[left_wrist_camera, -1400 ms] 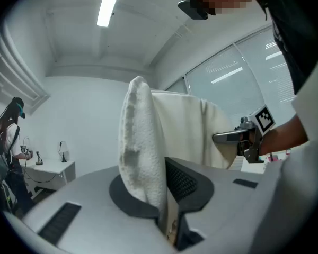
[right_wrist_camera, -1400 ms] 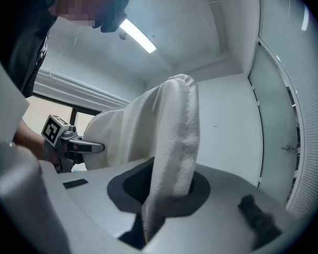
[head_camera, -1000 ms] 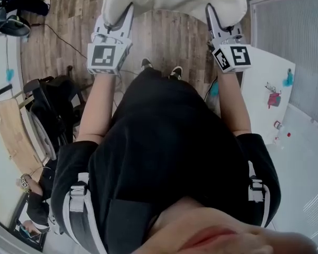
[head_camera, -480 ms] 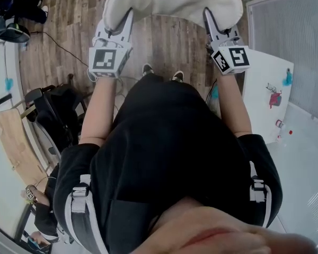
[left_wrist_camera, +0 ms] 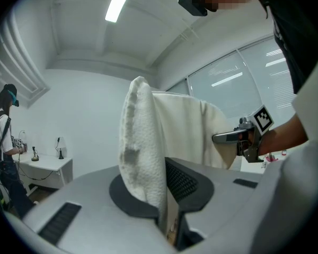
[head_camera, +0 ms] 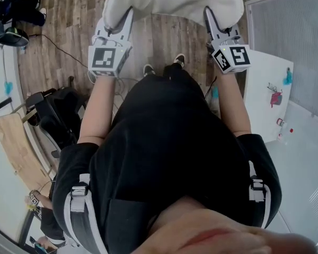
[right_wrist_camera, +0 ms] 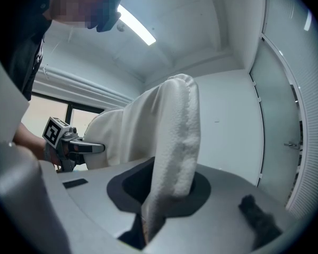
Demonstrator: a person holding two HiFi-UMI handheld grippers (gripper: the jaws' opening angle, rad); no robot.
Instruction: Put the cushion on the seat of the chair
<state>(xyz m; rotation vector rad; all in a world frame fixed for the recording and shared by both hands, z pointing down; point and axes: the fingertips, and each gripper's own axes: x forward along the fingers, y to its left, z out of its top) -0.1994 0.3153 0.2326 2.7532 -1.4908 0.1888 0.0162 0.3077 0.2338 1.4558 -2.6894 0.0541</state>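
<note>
The cream, thick, nubbly fabric cushion (head_camera: pixel 172 1) hangs in the air in front of the person, soft and slightly sagging, with a pale textured edge seam. The left gripper (head_camera: pixel 128 14) is clamped on the left end of its near edge and the right gripper (head_camera: pixel 208 12) on the right end, the fabric pinched thin between each pair of jaws. Below lies a brown wood-plank floor (head_camera: pixel 74 15). A white table (head_camera: pixel 265 83) stands at the right. The room has white walls and a ceiling strip light (left_wrist_camera: pixel 119 1).
</note>
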